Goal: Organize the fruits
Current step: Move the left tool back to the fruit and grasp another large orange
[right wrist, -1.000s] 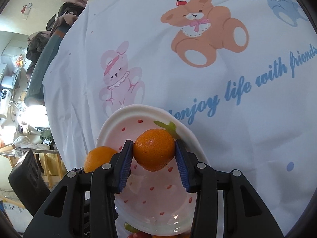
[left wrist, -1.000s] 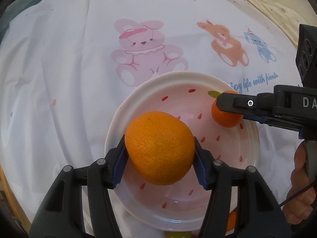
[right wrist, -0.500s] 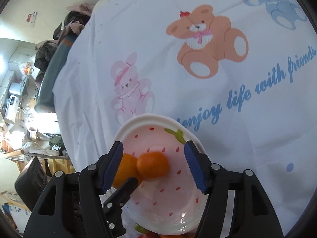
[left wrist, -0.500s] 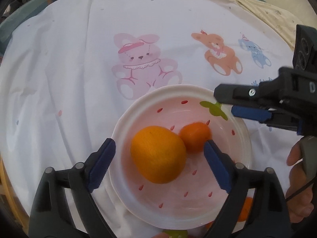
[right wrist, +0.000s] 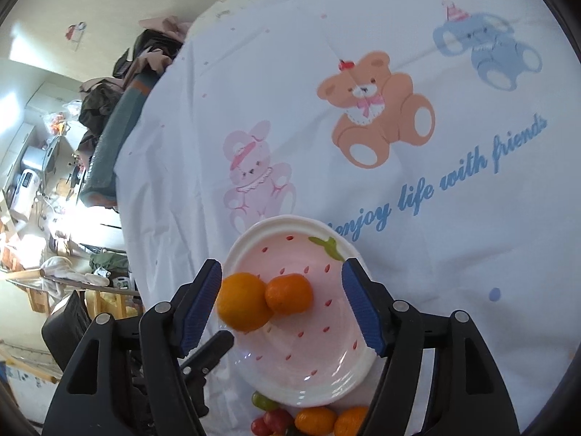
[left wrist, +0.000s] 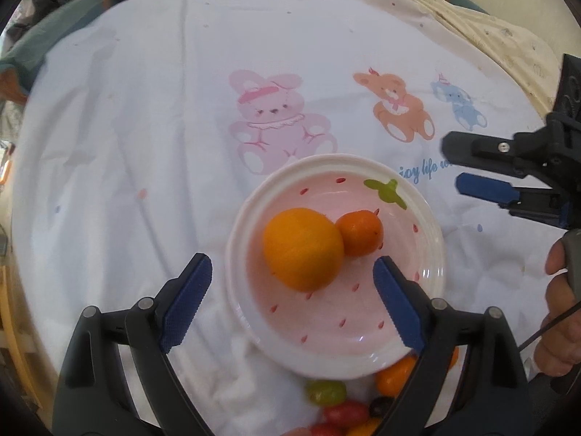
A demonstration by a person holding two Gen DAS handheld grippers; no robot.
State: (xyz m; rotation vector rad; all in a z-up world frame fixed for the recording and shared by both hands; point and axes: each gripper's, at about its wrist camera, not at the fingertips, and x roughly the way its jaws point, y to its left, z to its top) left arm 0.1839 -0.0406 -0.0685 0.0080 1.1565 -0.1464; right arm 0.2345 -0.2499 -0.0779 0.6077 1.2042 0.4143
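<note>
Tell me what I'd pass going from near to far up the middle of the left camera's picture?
Small mixed fruits → big orange on the strawberry-print plate → pink bunny print → bare white sheet.

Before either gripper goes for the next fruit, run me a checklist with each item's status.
1. Left gripper jaws open, holding nothing: ok.
2. Right gripper jaws open, holding nothing: ok.
3. Large orange resting in the plate: ok.
4. Small orange in the plate, touching the large one: ok.
5. Loose fruits on the cloth beside the plate's near rim, not yet plated: not ok.
6. Clear path to them: cannot tell, the grippers partly hide them.
</note>
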